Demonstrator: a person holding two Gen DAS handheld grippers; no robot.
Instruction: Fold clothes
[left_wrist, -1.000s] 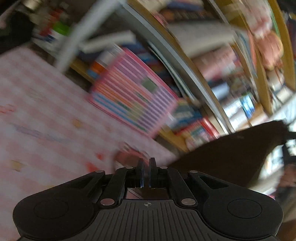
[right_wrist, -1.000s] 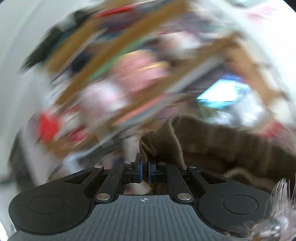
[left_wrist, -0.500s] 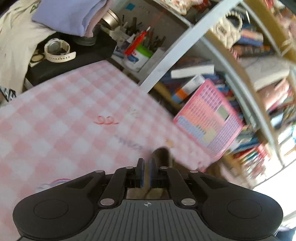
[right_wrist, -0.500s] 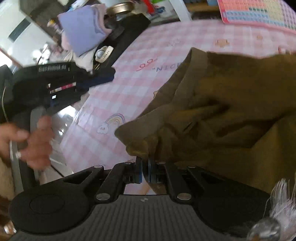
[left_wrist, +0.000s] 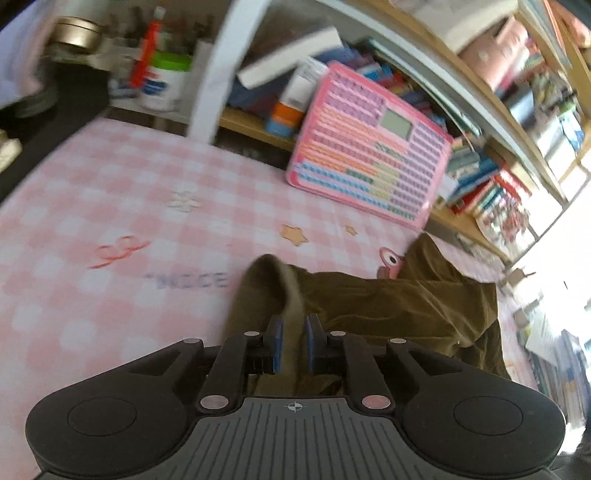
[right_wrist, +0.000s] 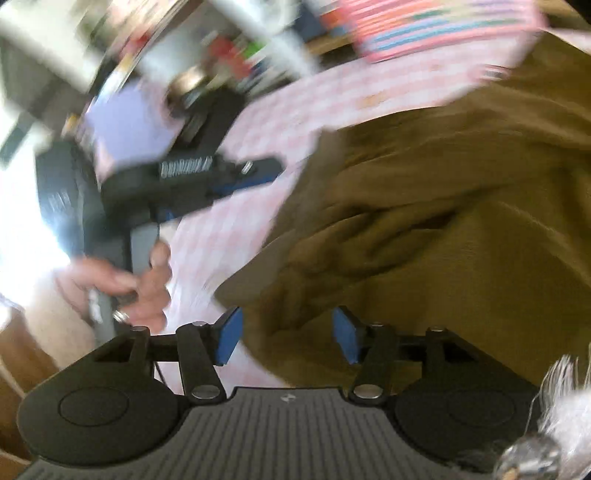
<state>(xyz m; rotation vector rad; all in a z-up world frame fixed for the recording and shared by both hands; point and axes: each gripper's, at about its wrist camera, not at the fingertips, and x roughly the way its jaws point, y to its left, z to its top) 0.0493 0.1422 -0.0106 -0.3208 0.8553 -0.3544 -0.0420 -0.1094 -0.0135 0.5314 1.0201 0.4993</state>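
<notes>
A brown garment (left_wrist: 388, 306) lies spread and crumpled on the pink checked table cover (left_wrist: 110, 206). One raised fold of it runs between the fingers of my left gripper (left_wrist: 294, 341), whose jaws stand slightly parted around it. In the right wrist view the same garment (right_wrist: 443, 221) fills the right half. My right gripper (right_wrist: 286, 339) is wide open just over its near edge and holds nothing. The left gripper (right_wrist: 207, 181) shows there too, blurred, in a person's hand (right_wrist: 129, 280), with its tip close to the garment's left edge.
A pink chart board (left_wrist: 369, 158) leans against the bookshelf (left_wrist: 480, 177) behind the table. A white post (left_wrist: 221, 66) and a green-lidded jar (left_wrist: 166, 85) stand at the back left. Folded lavender clothes (right_wrist: 125, 125) lie beyond the table's left end.
Both grippers have come down from a high swing and the garment now lies on the table. My right gripper has opened and let go. My left gripper's jaws have parted a little.
</notes>
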